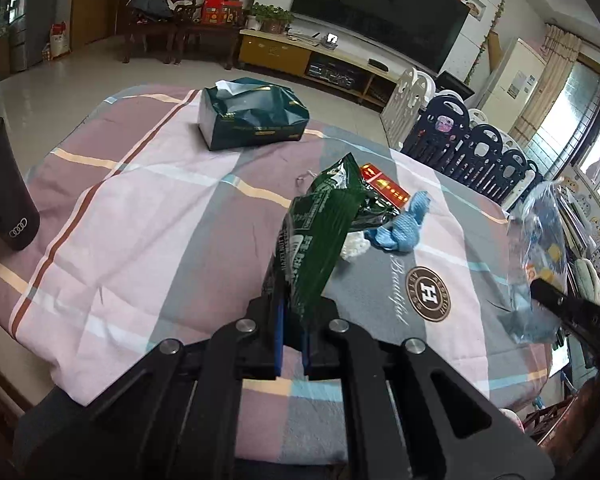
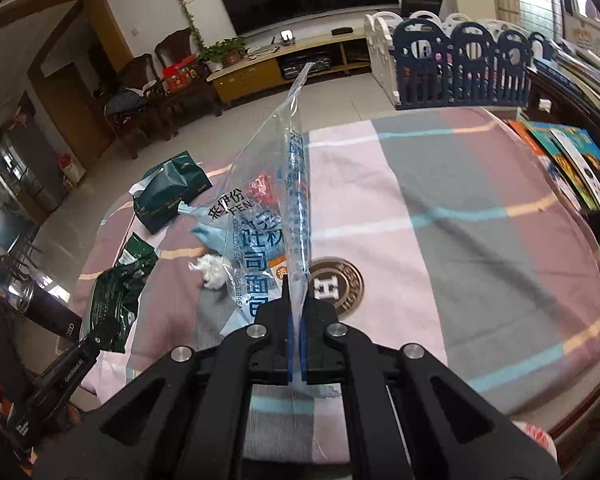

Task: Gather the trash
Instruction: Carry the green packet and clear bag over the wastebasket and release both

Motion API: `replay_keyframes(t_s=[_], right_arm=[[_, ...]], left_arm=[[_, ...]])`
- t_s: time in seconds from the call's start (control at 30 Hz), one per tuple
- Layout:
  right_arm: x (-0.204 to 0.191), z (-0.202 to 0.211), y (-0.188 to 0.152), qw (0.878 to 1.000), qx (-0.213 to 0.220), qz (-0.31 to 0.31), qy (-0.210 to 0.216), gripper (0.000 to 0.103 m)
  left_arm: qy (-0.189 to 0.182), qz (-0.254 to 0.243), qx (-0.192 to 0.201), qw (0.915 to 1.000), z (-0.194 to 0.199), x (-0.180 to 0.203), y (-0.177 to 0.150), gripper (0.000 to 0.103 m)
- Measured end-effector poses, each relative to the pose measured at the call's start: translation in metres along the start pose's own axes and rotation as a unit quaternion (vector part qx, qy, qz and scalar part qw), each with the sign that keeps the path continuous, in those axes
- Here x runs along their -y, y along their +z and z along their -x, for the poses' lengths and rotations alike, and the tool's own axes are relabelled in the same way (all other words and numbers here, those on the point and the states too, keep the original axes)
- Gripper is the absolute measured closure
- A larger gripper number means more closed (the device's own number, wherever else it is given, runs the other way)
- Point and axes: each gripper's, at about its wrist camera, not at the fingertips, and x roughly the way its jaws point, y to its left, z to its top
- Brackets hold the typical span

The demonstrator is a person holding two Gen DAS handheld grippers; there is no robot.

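Gripping a crumpled dark green wrapper (image 1: 316, 232), the left gripper (image 1: 294, 316) has its fingers clamped tight on the wrapper's lower end, so the foil stands up above the checked tablecloth (image 1: 140, 208). Over on the right, the right gripper (image 2: 296, 320) is pinched shut on a clear plastic bag (image 2: 276, 200) printed with blue lettering, and the bag rises in a thin upright sheet from between the fingers. Lying on the cloth between the two are a crumpled white tissue (image 2: 212, 270), a blue rag (image 1: 400, 228) and a small red packet (image 1: 384, 186) just beyond the wrapper. At the far side sits a dark green tissue pack (image 1: 252, 118), and at the near left edge a black tumbler (image 1: 4, 184) stands upright.
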Motion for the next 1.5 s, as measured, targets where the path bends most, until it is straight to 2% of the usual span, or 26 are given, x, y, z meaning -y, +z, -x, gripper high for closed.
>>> replay_keyframes(t_s=[0.2,0.37,0.63,1.1,1.27,1.4,1.5], right_arm=[[0.033,0.024,-0.056,0.998,-0.04,-0.051,-0.003,0.1],[0.04,0.039,-0.079,0.996,-0.053,-0.065,-0.002,0.1],[0.028,0.067,-0.082,0.999,-0.03,-0.042,0.005,0.1],[0.021,0.055,-0.092,0.998,-0.055,-0.042,0.015,0.1],[0.025,0.061,-0.093,0.998,-0.05,-0.044,0.017,0.1],[0.034,0.083,-0.093,0.999,-0.034,-0.039,0.009,0.1],[0.051,0.104,-0.098,0.999,-0.025,-0.037,-0.006,0.1]], left_arm=[[-0.015,-0.013,0.0,0.9998,0.029,0.016,-0.016,0.096],[-0.016,-0.02,0.01,0.9996,0.052,0.019,-0.021,0.096],[-0.022,-0.036,0.009,0.9991,0.073,0.027,-0.036,0.096],[-0.024,-0.034,0.0,0.9991,0.069,0.026,-0.041,0.096],[-0.025,-0.037,0.0,0.999,0.071,0.028,-0.042,0.096],[-0.039,-0.05,-0.008,0.9979,0.076,0.035,-0.047,0.096],[-0.069,-0.075,-0.023,0.9945,0.079,0.049,-0.056,0.096]])
